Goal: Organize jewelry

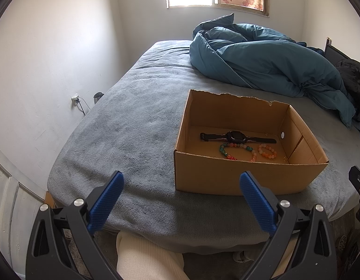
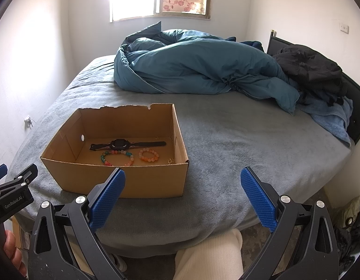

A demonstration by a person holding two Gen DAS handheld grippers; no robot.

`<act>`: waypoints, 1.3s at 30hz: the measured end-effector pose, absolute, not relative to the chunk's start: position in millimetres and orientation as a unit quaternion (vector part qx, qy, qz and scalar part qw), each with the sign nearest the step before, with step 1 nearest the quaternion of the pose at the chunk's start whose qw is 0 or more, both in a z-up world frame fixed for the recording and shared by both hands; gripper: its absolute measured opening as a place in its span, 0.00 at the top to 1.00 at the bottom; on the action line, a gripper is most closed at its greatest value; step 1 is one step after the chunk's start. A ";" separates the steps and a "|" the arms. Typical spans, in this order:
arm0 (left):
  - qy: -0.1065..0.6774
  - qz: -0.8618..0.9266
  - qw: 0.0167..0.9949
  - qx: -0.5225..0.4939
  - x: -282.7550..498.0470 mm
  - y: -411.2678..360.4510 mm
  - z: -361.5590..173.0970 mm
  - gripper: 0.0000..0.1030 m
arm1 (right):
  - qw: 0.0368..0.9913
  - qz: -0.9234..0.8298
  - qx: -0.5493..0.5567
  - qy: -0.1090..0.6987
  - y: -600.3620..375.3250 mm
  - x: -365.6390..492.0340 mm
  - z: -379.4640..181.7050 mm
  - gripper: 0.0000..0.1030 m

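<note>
1. Both pairs of jaws stand wide apart and hold nothing: the left gripper (image 1: 181, 179) and the right gripper (image 2: 182, 176) hang near the foot of the bed (image 2: 238, 140), above its grey cover.
2. An open cardboard box (image 1: 226, 175) sits on the cover, between the two grippers and just beyond them.
3. On the box floor lies a black watch (image 2: 120, 144), strap laid out flat.
4. Just in front of the watch lie a multicoloured bead bracelet (image 2: 117, 157) and a smaller orange bead bracelet (image 2: 149, 155), side by side.
5. A small gold piece (image 2: 171, 161) lies in the box's near right corner; too small to identify.
6. Behind the box, a rumpled teal duvet (image 2: 191, 70) is heaped, with dark clothing (image 2: 313, 70) at the headboard.
7. The box's near wall stands between each gripper and the jewelry.
</note>
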State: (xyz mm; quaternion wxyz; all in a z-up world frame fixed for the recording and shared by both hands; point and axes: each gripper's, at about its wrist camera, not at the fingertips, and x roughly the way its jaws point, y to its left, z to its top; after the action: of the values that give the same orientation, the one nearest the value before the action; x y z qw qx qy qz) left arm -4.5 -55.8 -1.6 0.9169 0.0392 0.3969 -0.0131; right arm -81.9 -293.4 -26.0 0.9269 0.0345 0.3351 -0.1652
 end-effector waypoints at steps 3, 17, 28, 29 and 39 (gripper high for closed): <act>0.397 -0.013 0.917 0.039 -4.6 -55.9 -1.6 0.05 | 0.927 -0.165 0.034 0.335 -293.1 -81.5 -25.9 0.08; 0.397 -0.013 0.917 0.040 -4.6 -55.1 -1.7 0.05 | 0.927 -0.165 0.035 0.336 -292.7 -81.6 -25.9 0.08; 0.396 -0.012 0.917 0.040 -4.2 -55.5 -2.1 0.05 | 0.927 -0.164 0.036 0.336 -293.7 -81.8 -26.5 0.08; 0.396 -0.012 0.917 0.039 -4.2 -55.5 -2.1 0.05 | 0.927 -0.164 0.035 0.336 -293.6 -81.8 -26.6 0.08; 0.395 -0.011 0.918 0.040 -3.9 -52.9 -1.9 0.05 | 0.927 -0.163 0.034 0.336 -294.2 -81.1 -27.0 0.08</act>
State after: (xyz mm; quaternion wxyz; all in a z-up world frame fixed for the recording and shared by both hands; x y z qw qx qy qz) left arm -3.9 -52.9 -1.9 0.9178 0.0399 0.3949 -0.0108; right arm -81.1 -294.2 -27.0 0.9270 0.0339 0.3362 -0.1630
